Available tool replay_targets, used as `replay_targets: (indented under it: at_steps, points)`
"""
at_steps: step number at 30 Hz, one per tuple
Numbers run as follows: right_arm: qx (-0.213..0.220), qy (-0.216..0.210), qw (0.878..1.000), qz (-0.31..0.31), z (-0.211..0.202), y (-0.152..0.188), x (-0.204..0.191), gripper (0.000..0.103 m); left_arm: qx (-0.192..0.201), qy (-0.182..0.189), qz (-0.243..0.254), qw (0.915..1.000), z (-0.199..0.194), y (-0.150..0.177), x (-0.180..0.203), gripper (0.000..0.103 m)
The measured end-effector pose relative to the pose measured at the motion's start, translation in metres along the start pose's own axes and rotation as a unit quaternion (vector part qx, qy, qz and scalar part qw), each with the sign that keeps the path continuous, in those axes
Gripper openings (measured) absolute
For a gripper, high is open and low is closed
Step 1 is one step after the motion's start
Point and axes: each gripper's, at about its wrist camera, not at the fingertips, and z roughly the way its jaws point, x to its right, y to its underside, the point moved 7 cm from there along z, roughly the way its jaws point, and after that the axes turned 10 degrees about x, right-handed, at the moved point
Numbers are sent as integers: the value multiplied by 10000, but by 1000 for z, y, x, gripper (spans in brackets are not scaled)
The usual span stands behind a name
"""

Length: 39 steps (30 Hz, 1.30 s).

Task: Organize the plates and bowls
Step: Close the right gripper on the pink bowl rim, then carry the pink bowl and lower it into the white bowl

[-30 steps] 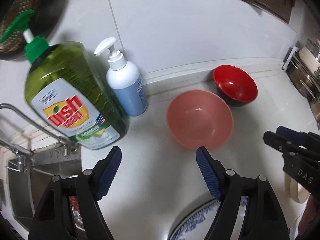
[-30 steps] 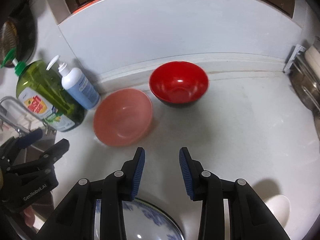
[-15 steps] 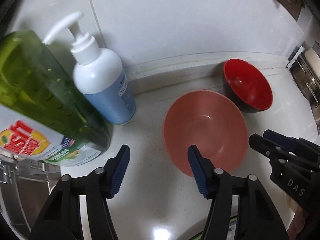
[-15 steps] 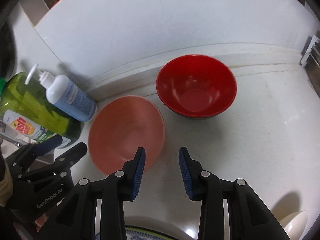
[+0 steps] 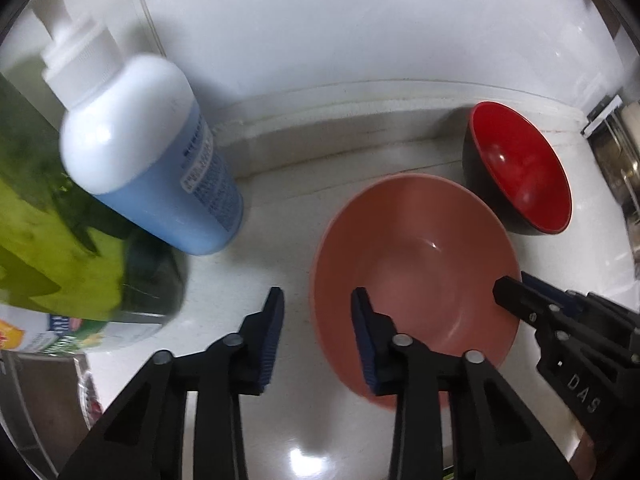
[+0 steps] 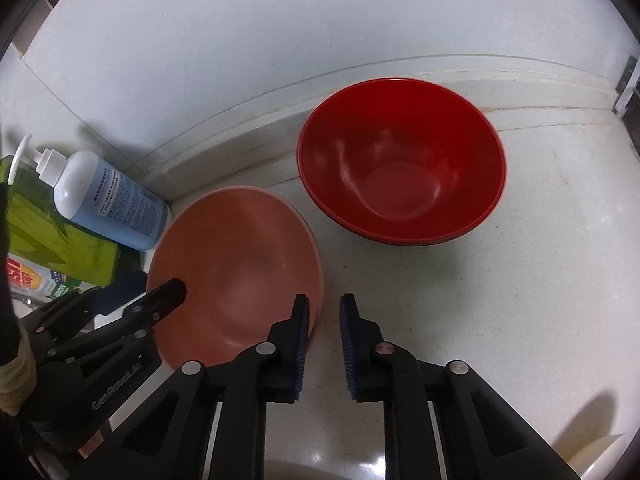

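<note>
The pink bowl's (image 5: 416,264) opposite rims are being straddled, unpressed, by the closing left gripper (image 5: 318,336) and right gripper (image 6: 324,344); "DAS" is being shown

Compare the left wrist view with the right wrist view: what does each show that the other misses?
Left wrist only: a metal rack at the right edge, and the left gripper straddling the pink bowl's near-left rim.

Right wrist only: the red bowl's whole inside, a white object at bottom right, and the right gripper straddling the pink bowl's right rim.

Both: both bowls, blue pump bottle, green dish soap bottle.
</note>
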Motion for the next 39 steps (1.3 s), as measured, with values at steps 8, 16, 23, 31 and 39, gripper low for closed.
replay_targets:
  at_steps: [8,16,23,31,39]
  points:
    - [-51,81,9999,-64,8,-1,-2,9,-132,247,-343,9990,9,3,-3,9]
    - [-39,51,9999,-89,-2,8,-4,9,-14,207,-367,9991,-12,11,1,9]
    - [117,-20,9998,-160,-30,17,-3,9,223,213,-346,9989,-43,16,10,9]
    - [365,30,9991,-229,-72,28,3,9,488,324,-210,9981,-83,27,35,10]
    - [598,109,9979,-218,-129,41,37,9,665,435,18,9968,-118,42,68,10]
